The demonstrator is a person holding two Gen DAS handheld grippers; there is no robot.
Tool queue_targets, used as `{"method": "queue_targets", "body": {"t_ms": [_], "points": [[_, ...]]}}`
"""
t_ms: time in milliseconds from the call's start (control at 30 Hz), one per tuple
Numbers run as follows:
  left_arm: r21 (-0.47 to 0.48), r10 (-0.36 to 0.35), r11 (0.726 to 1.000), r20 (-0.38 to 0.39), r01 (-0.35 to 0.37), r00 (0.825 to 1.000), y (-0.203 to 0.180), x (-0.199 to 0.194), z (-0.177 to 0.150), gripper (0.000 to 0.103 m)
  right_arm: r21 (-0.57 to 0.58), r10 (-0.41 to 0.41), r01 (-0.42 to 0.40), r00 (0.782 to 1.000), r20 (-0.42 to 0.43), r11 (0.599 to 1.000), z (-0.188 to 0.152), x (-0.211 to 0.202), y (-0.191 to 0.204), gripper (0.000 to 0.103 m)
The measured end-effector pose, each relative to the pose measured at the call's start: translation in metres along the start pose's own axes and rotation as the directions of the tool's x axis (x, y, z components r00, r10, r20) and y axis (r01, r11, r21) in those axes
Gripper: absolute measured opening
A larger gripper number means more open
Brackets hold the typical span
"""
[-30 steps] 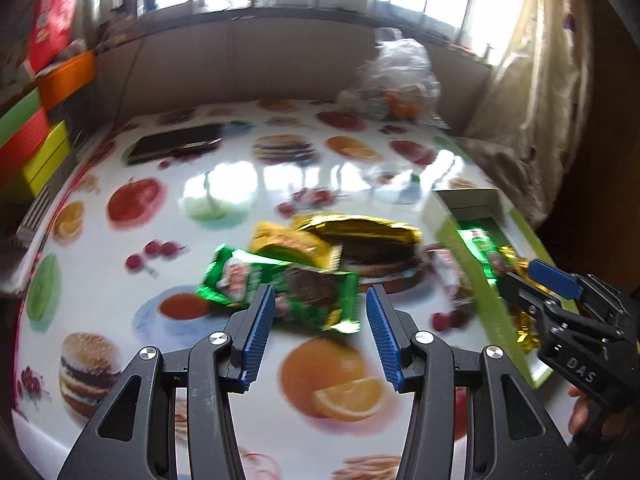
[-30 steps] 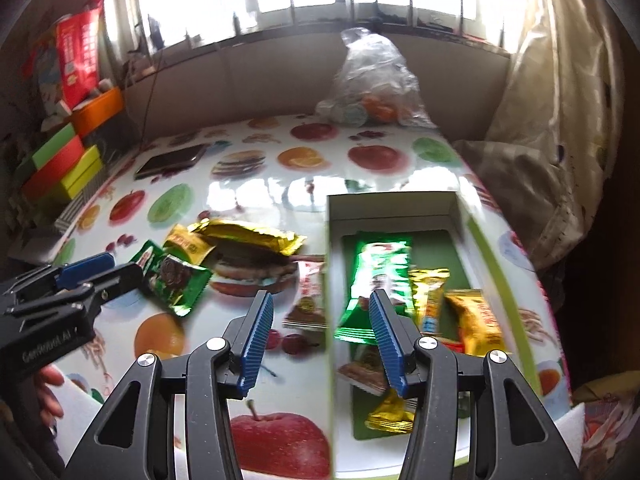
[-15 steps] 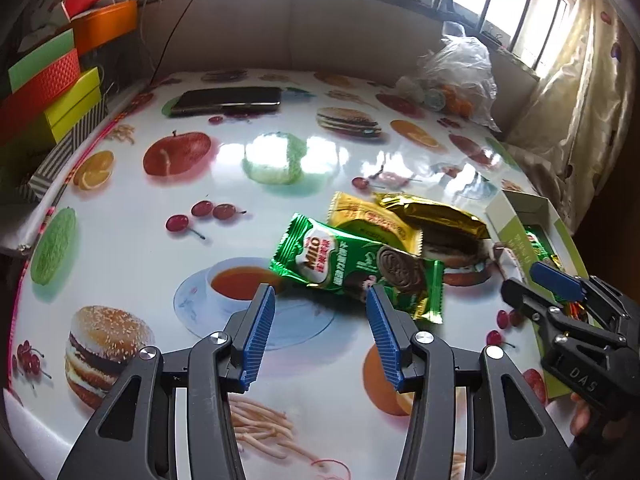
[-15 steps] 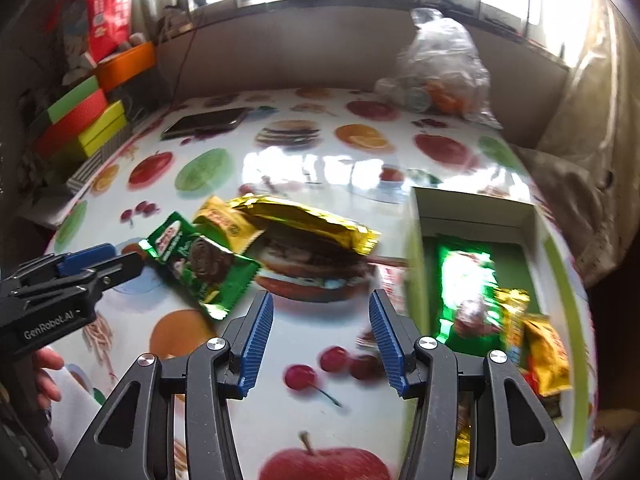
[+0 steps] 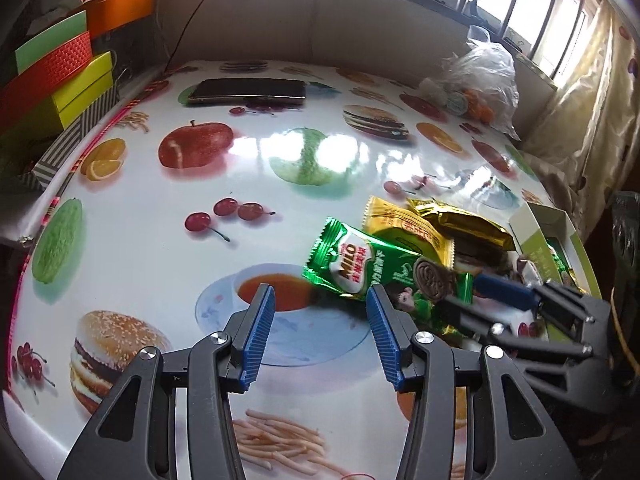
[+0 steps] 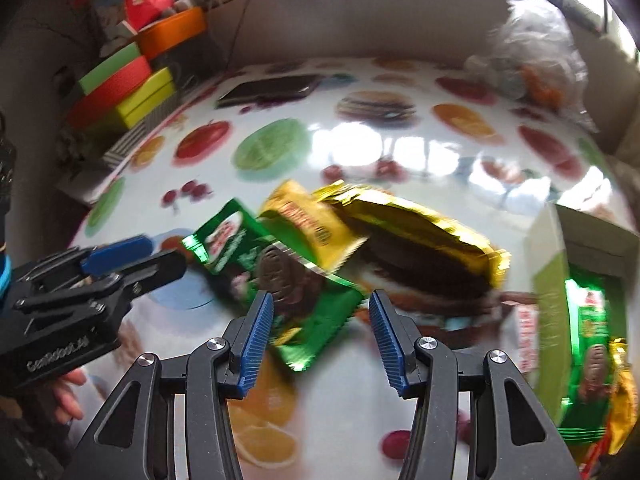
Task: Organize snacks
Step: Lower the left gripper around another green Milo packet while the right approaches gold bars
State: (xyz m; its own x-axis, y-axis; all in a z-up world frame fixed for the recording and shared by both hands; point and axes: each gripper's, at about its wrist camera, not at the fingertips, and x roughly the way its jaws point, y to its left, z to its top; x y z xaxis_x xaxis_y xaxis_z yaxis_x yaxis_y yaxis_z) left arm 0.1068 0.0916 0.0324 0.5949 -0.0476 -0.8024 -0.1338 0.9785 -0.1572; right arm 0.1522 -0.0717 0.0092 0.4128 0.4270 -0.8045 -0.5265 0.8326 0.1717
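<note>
Covering tbl: glossy fruit-print cloth.

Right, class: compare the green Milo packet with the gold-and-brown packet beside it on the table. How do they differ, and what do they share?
The green Milo packet is green foil; the gold-and-brown packet is gold with a dark brown face. The Milo packet lies nearest the cameras, with the right hand-held gripper open over its end; the gold-and-brown packet lies behind, nearer the box. Both are sealed, flat, and outside the box.
</note>
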Motion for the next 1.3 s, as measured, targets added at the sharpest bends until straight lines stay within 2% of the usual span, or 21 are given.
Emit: {"method": "queue_targets", "body": {"t_ms": [233, 500, 567, 600, 667, 733, 767, 867, 967, 1100, 1167, 1300], "points": [[-0.024, 0.009, 1.0, 0.004, -0.009, 1.0, 0.009, 0.0, 0.004, 0.049, -0.017, 0.089, -0.089, 0.996, -0.016, 0.996, -0.006, 0.004, 0.018, 0.05], [-0.051, -0.001, 0.999, 0.007, 0.001, 1.0, 0.012, 0.0, 0.011, 0.049, -0.046, 0.22, -0.222, 0.974, -0.046, 0.974, -0.014, 0.004, 0.038, 0.05], [-0.051, -0.014, 0.999, -0.004, 0.014, 1.0, 0.01, 0.002, 0.012, 0.049, -0.062, 0.225, -0.229, 0.973, -0.057, 0.972, -0.015, 0.003, 0.041, 0.05], [-0.053, -0.026, 0.998, -0.01, 0.026, 1.0, 0.009, 0.003, 0.013, 0.049, -0.079, 0.22, -0.225, 0.973, -0.067, 0.971, -0.014, 0.002, 0.042, 0.05], [-0.055, -0.029, 0.998, -0.011, 0.029, 1.0, 0.005, 0.005, 0.015, 0.049, -0.118, 0.159, -0.165, 0.986, -0.054, 0.979, -0.012, -0.004, 0.041, 0.05], [-0.054, -0.036, 0.998, -0.014, 0.035, 0.999, 0.001, 0.007, 0.019, 0.049, -0.138, 0.068, -0.071, 0.997, -0.026, 0.988, -0.007, -0.011, 0.034, 0.05], [-0.047, -0.036, 0.998, -0.014, 0.035, 0.999, -0.001, 0.009, 0.02, 0.049, -0.138, 0.015, -0.015, 1.0, 0.0, 0.99, -0.004, -0.016, 0.028, 0.05], [-0.034, -0.023, 0.999, -0.038, 0.022, 0.999, -0.006, 0.018, 0.024, 0.049, -0.098, -0.075, 0.079, 0.996, 0.041, 0.992, 0.003, -0.025, 0.012, 0.05], [-0.037, -0.006, 0.999, -0.057, 0.004, 0.998, -0.011, 0.027, 0.026, 0.049, -0.06, -0.09, 0.093, 0.994, 0.054, 0.994, 0.011, -0.026, -0.001, 0.05], [-0.029, 0.02, 0.999, -0.075, -0.022, 0.997, -0.016, 0.032, 0.025, 0.05, -0.1, -0.098, 0.103, 0.994, 0.054, 0.99, 0.02, -0.016, -0.002, 0.05], [-0.029, 0.028, 0.999, -0.086, -0.031, 0.996, -0.016, 0.036, 0.026, 0.058, -0.124, -0.094, 0.1, 0.994, 0.053, 0.987, 0.025, -0.01, 0.0, 0.05], [-0.043, 0.032, 0.998, -0.101, -0.036, 0.994, -0.012, 0.042, 0.025, 0.06, -0.136, -0.077, 0.081, 0.996, 0.037, 0.987, 0.034, 0.0, 0.0, 0.05]]}}
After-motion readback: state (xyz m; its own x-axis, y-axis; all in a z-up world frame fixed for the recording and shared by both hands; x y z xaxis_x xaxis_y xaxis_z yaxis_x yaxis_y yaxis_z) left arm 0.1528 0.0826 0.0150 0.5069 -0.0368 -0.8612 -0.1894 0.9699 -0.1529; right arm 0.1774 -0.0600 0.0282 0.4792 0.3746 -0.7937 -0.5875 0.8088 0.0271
